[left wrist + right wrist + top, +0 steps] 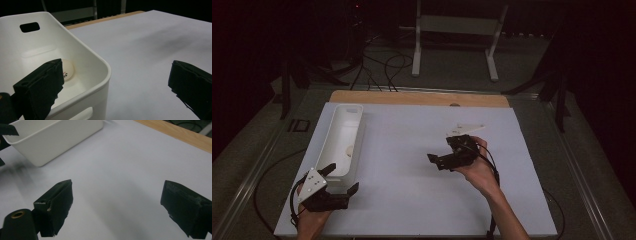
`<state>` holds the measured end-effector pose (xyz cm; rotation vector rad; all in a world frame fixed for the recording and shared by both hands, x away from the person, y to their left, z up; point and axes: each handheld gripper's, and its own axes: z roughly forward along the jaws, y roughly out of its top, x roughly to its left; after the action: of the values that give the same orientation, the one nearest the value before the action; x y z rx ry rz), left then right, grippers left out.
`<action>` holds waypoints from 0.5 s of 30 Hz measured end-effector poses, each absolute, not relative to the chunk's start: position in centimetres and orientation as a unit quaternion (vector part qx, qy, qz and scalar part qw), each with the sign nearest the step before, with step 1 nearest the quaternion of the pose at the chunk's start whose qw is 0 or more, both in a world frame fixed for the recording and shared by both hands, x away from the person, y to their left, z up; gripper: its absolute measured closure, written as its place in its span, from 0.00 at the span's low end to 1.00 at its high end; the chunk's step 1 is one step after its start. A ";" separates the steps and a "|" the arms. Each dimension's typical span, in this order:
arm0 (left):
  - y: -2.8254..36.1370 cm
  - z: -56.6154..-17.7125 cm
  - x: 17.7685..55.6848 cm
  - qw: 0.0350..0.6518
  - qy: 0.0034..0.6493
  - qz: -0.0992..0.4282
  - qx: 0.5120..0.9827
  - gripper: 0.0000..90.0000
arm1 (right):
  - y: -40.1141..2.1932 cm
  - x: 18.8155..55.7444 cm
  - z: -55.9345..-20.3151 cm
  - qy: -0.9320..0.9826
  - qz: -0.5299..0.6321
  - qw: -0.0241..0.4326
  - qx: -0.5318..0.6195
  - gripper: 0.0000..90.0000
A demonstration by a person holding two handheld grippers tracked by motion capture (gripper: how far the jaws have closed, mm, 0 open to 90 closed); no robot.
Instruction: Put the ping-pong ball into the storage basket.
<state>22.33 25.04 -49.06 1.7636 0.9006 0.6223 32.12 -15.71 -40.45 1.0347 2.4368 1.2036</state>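
The high view looked forward and down from above your side of the table (pixel 422 200), far enough off to take in the whole white top and the floor beyond. The left gripper view rode low on your left gripper (pixel 341 180), close behind its spread jaws, facing over the near corner of the white bin (pixel 100 62) with the ball (pixel 68 71) just past one jaw. The right gripper view sat as close on your right gripper (pixel 435 162), facing across the bare top toward that same bin (pixel 50 142), which all three views shared.
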 end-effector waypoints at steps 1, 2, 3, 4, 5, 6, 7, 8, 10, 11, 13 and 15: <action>25.0 -49.1 22.3 0.508 0.374 0.258 0.732 0.01 | -16.4 31.7 -40.7 0.828 0.414 0.118 0.358 0.11; 25.0 -49.0 22.3 0.508 0.373 0.258 0.732 0.01 | -17.0 31.5 -40.8 0.826 0.416 0.121 0.360 0.11; 25.0 -49.0 22.3 0.508 0.373 0.258 0.732 0.01 | -17.5 31.2 -41.0 0.822 0.419 0.122 0.366 0.11; 25.0 -49.0 22.3 0.507 0.373 0.258 0.733 0.01 | -18.0 31.0 -41.2 0.819 0.423 0.122 0.368 0.11; 25.0 -49.0 22.3 0.508 0.373 0.258 0.732 0.01 | -18.5 30.8 -41.3 0.816 0.425 0.123 0.371 0.11; 25.0 -49.0 22.2 0.509 0.373 0.258 0.732 0.01 | -19.0 30.5 -41.5 0.814 0.427 0.125 0.373 0.11; 25.1 -49.0 22.2 0.509 0.374 0.258 0.731 0.01 | -19.4 30.3 -41.7 0.812 0.429 0.125 0.376 0.11; 25.1 -49.0 22.2 0.509 0.374 0.259 0.731 0.01 | -19.8 30.1 -41.9 0.810 0.430 0.128 0.377 0.11; 25.1 -48.9 22.2 0.510 0.376 0.259 0.729 0.01 | -20.6 29.6 -42.3 0.805 0.437 0.130 0.379 0.11; 25.2 -48.9 22.2 0.511 0.377 0.260 0.728 0.01 | -21.0 29.4 -42.5 0.801 0.441 0.133 0.382 0.11; 25.3 -48.9 22.2 0.514 0.378 0.260 0.725 0.01 | -21.8 28.9 -42.9 0.796 0.449 0.133 0.384 0.11; 25.4 -48.8 22.1 0.515 0.378 0.261 0.723 0.01 | -22.5 28.4 -43.3 0.789 0.455 0.140 0.387 0.11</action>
<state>22.13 25.36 -48.81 1.7375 0.9090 0.6261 28.40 -22.52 -43.33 1.1194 2.2803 1.3152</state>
